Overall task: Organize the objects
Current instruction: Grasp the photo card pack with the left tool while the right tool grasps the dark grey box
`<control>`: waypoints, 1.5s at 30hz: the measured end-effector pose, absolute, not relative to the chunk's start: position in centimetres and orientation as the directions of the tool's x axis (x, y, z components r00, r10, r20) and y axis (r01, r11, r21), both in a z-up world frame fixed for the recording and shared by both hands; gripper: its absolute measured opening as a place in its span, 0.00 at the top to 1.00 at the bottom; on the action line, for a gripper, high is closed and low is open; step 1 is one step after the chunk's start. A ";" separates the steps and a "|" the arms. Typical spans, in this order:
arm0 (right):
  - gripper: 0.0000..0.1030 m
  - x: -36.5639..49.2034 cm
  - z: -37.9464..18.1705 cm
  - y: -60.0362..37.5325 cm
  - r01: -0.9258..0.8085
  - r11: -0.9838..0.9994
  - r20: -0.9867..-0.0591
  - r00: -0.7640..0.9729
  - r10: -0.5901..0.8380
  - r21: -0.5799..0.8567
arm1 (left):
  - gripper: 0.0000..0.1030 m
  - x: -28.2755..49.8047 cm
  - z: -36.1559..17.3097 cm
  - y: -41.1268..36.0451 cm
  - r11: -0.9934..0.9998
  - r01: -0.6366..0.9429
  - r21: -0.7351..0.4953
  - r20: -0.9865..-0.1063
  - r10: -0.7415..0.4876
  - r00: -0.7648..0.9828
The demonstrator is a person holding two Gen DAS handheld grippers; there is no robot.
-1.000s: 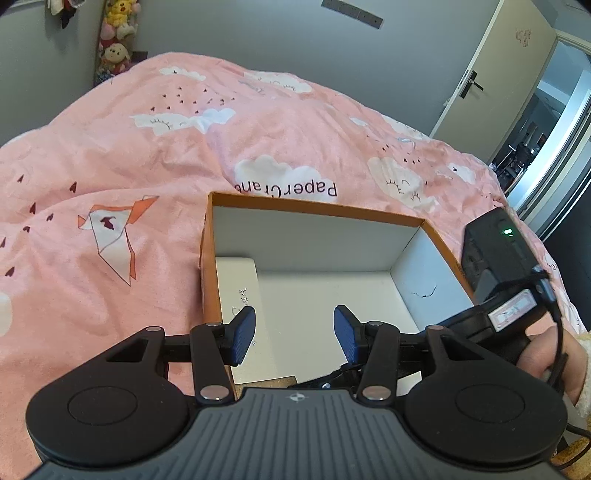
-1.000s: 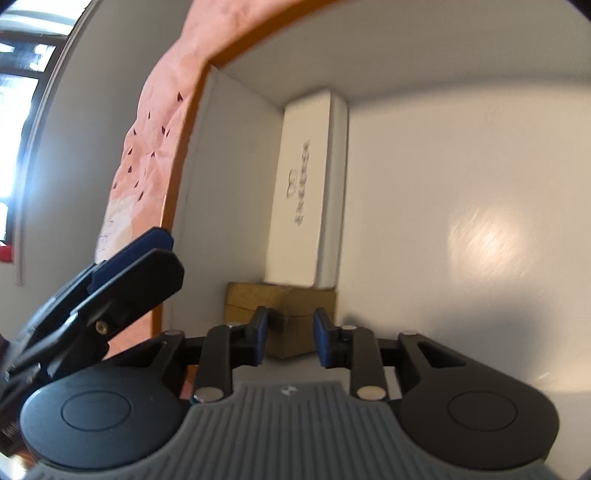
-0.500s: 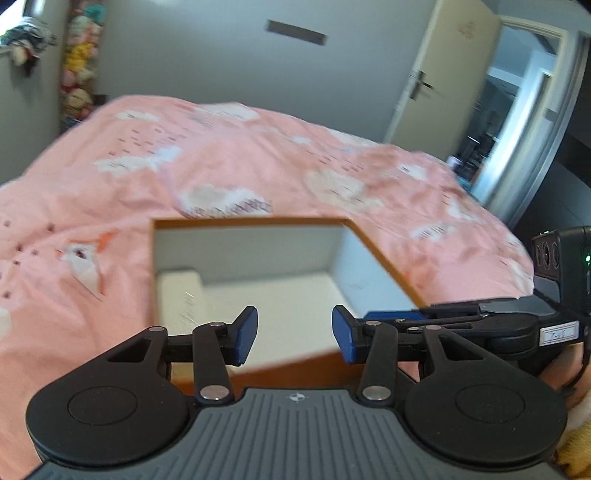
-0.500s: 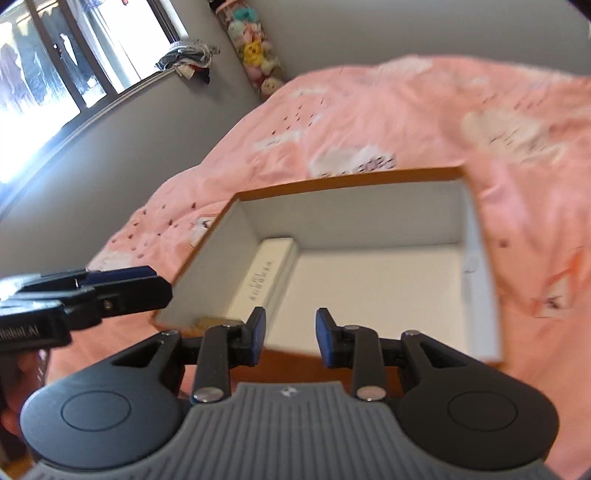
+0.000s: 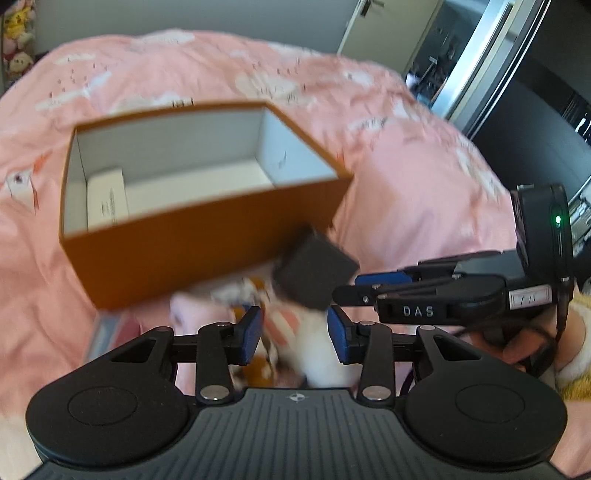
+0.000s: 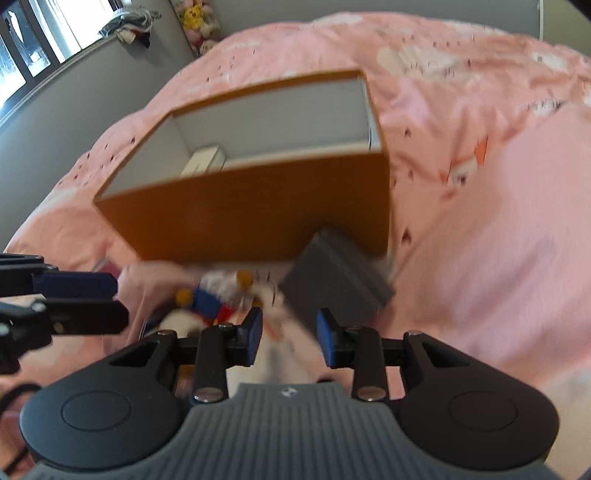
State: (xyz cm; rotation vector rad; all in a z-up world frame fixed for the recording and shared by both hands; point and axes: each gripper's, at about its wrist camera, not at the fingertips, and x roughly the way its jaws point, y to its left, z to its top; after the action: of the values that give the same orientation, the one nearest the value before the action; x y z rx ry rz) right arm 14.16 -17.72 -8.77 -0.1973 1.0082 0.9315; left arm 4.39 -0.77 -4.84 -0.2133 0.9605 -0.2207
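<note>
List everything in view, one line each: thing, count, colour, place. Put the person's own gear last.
orange box: one, orange outside and white inside, open, on the bed.
white box: one, white, inside the orange box against its left wall.
dark grey box: one, dark grey, on the bed at the orange box's near right corner.
small toys: a blurred pile, white, blue and yellow, count unclear, in front of the orange box.
bedcover: one, pink with white clouds, under everything.
plush toys: several, mixed colours, far corner by the wall.
door: one, pale, back wall.
left gripper: black with blue pads, jaws closing, nothing gripped.
right gripper: black with blue pads, jaws opening, nothing gripped.
hand: one, holding the right gripper.
</note>
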 end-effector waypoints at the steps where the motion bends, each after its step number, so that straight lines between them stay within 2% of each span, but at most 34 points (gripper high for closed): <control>1: 0.64 13.9 -9.0 -17.9 -0.741 0.620 -0.800 0.196 0.567 0.257 | 0.55 4.0 -5.1 -0.7 0.957 0.075 -0.281 -0.796 -0.276 0.539; 3: 0.56 13.5 -9.4 -18.5 -0.733 0.635 -0.815 0.200 0.544 0.244 | 0.55 3.2 -5.6 -0.5 0.956 0.046 -0.291 -0.817 -0.273 0.508; 6: 0.56 13.2 -10.1 -19.2 -0.720 0.651 -0.837 0.184 0.515 0.242 | 0.49 2.4 -6.9 -0.1 0.949 0.014 -0.315 -0.853 -0.289 0.435; 11: 0.55 12.9 -10.9 -19.2 -0.722 0.645 -0.847 0.162 0.506 0.248 | 0.48 2.5 -10.3 0.3 0.940 -0.047 -0.338 -0.891 -0.303 0.339; 16: 0.52 12.9 -10.9 -19.5 -0.717 0.650 -0.846 0.162 0.508 0.253 | 0.49 3.0 -12.7 -0.6 0.947 -0.016 -0.321 -0.905 -0.302 0.300; 18: 0.50 12.9 -11.0 -19.5 -0.715 0.650 -0.846 0.161 0.509 0.256 | 0.51 3.0 -12.9 -0.5 0.946 -0.007 -0.325 -0.897 -0.306 0.319; 20: 0.49 13.0 -11.0 -19.4 -0.722 0.646 -0.844 0.166 0.509 0.248 | 0.64 3.1 -13.1 -0.3 0.945 -0.010 -0.327 -0.894 -0.306 0.326; 22: 0.47 13.1 -11.0 -19.1 -0.728 0.645 -0.845 0.179 0.505 0.231 | 0.66 3.1 -13.3 -0.3 0.946 -0.009 -0.324 -0.896 -0.304 0.324; 25: 0.47 13.2 -10.6 -18.7 -0.746 0.639 -0.841 0.212 0.498 0.190 | 0.67 3.2 -12.7 -1.0 0.954 0.013 -0.298 -0.897 -0.285 0.338; 29: 0.47 13.6 -9.4 -18.1 -0.785 0.613 -0.811 0.301 0.502 0.088 | 0.73 2.7 -11.4 -1.4 0.963 0.050 -0.267 -0.883 -0.265 0.387; 35: 0.46 15.6 -9.1 -16.2 -0.837 0.547 -0.798 0.333 0.502 -0.005 | 0.76 2.2 -9.2 -1.2 0.963 0.069 -0.262 -0.844 -0.263 0.467; 41: 0.45 17.9 -10.1 -13.8 -0.882 0.472 -0.827 0.278 0.489 -0.017 | 0.76 2.4 -6.8 -0.9 0.964 0.068 -0.259 -0.799 -0.253 0.546; 45: 0.44 19.2 -10.8 -13.4 -0.886 0.459 -0.840 0.207 0.501 0.056 | 0.76 3.7 -5.9 -0.7 0.966 0.055 -0.252 -0.790 -0.238 0.564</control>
State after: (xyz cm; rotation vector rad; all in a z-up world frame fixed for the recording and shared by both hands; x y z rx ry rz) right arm 19.24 -13.39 -10.84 -0.4994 0.9255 1.0240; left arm 3.72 -0.71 -5.94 -0.2080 0.9574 -0.1735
